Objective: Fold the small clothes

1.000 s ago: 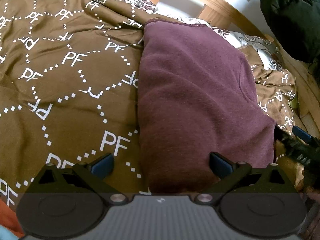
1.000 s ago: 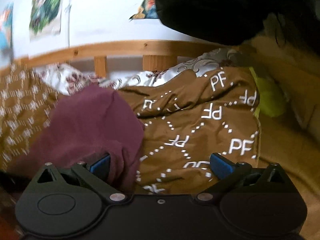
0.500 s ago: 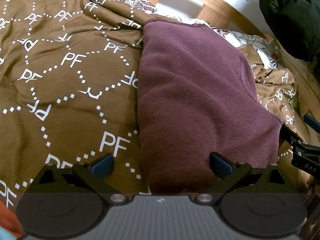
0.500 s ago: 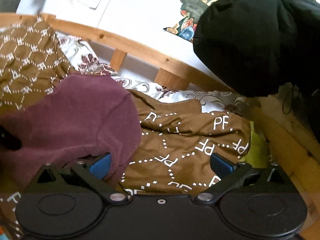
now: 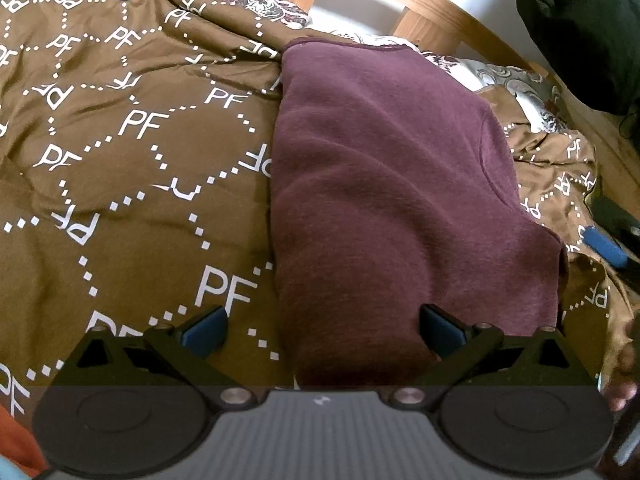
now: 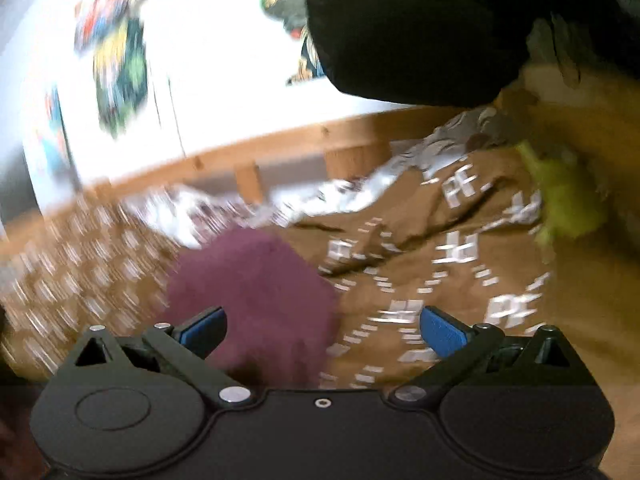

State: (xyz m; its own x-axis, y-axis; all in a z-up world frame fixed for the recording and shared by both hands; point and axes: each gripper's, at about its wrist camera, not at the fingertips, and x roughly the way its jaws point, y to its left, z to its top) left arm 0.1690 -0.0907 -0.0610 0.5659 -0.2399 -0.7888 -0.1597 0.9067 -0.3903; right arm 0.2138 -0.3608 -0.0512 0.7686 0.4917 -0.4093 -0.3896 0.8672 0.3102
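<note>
Fingers spread wide on left gripper point(image 5: 322, 330) and right gripper point(image 6: 322, 330), nothing clamped. Folded maroon sweater point(image 5: 384, 184) flat on brown bedspread point(image 5: 120, 168) printed with white "PF" repeats; wooden bed rail point(image 5: 432, 20) far. Right view blurred.

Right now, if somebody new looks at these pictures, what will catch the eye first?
First the maroon sweater, folded and lying in the middle on the brown PF-patterned blanket. Then the open left gripper at the sweater's near edge, and the black garment looming over the wooden bed rail.
</note>
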